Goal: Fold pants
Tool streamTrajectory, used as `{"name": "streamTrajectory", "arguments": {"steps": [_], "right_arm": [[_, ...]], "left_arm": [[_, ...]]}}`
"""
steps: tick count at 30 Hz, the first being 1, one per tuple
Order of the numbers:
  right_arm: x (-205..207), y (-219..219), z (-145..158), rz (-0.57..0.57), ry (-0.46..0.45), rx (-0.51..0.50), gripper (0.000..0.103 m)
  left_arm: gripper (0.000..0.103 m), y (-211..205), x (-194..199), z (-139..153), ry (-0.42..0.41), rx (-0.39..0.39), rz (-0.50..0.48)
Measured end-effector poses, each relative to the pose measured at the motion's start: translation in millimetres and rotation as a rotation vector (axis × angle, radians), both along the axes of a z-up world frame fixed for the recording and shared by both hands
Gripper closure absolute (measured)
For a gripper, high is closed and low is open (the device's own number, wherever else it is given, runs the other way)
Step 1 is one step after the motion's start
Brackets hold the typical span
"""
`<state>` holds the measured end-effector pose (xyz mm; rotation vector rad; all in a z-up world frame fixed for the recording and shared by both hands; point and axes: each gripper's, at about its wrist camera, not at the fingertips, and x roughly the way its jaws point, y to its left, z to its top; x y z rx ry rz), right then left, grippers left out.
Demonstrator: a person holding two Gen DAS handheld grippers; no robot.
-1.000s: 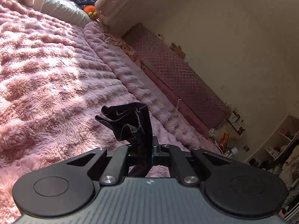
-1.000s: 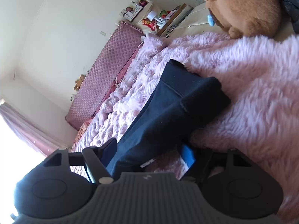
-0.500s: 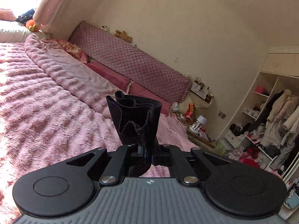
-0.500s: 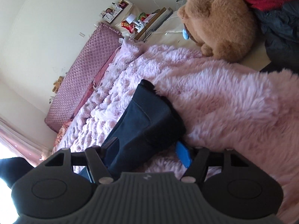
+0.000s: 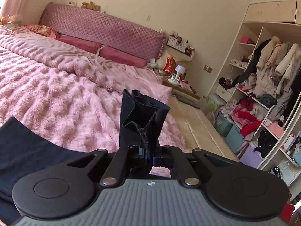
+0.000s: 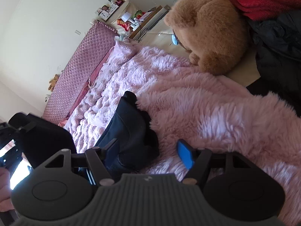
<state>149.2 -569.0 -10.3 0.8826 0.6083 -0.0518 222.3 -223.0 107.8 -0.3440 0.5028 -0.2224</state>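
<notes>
A: Left tool [image 5: 145,155] clenching a bunched end of the dark pants [image 5: 141,120], cloth standing up out of the closed jaws in soft folds with a frayed seam showing.

B: Right tool [image 6: 148,155] standing released, jaws wide; left finger lying against the pants [image 6: 129,131], the blue pad [image 6: 185,155] on the other finger hanging clear over pink fur.

A: Only from the left wrist: more dark cloth spreading at the lower left, and beyond the bed an open white wardrobe [image 5: 263,86] holding hung pale coats, heaped red and pink clothes, teal bins [image 5: 228,131] on its floor.

B: Only from the right wrist: the main body of the pants lying flat on the fluffy pink blanket [image 6: 207,109], smooth dense fabric against long shaggy pile. Past it, a big brown plush bear [image 6: 207,30] sitting at the bed's edge, red knit and black clothing beside it.

A: Showing in both: quilted mauve headboard [image 5: 105,30], diamond-stitched, with a small teddy [image 5: 91,5] perched on top.

B: At far left, blurred, a black device edging in; cannot tell more.
</notes>
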Motion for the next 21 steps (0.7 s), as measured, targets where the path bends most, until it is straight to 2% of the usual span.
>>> {"name": "streamTrajectory", "arguments": {"steps": [4,5,8,11,15,16,18,19,20,21], "right_arm": [[7,-5,-2,0.004,-0.005,0.009,0.038],[7,-7,-3,-0.004,-0.011,0.020,0.038],[5,-12,-2,-0.034,-0.017,0.012,0.038],[3,-15,1,-0.058,-0.006,-0.021,0.038],[3,-20,-3,-0.086,-0.003,0.019,0.038],[2,-20,-3,-0.090,-0.003,0.018,0.038],[1,-20,-2,-0.094,-0.002,0.009,0.038],[1,-20,-1,-0.095,-0.003,0.005,0.038],[-1,-22,-2,-0.120,0.005,-0.001,0.046],[-4,-25,-3,-0.143,0.016,-0.003,0.044]], "left_arm": [[0.099,-44,-1,-32,0.018,0.149,-0.009],[0.099,-51,0,-40,0.045,0.149,-0.015],[0.099,-60,0,-61,0.132,0.087,-0.037],[0.099,-66,-10,-68,0.138,0.068,-0.047],[0.099,-66,-14,-70,0.171,-0.029,-0.027],[0.099,-74,-12,-72,0.182,-0.025,-0.042],[0.083,-93,-9,-81,0.206,0.025,-0.104],[0.084,-100,-8,-87,0.241,0.032,-0.159],[0.087,-103,-9,-94,0.286,-0.014,-0.183],[0.085,-102,-12,-97,0.298,-0.070,-0.209]]}}
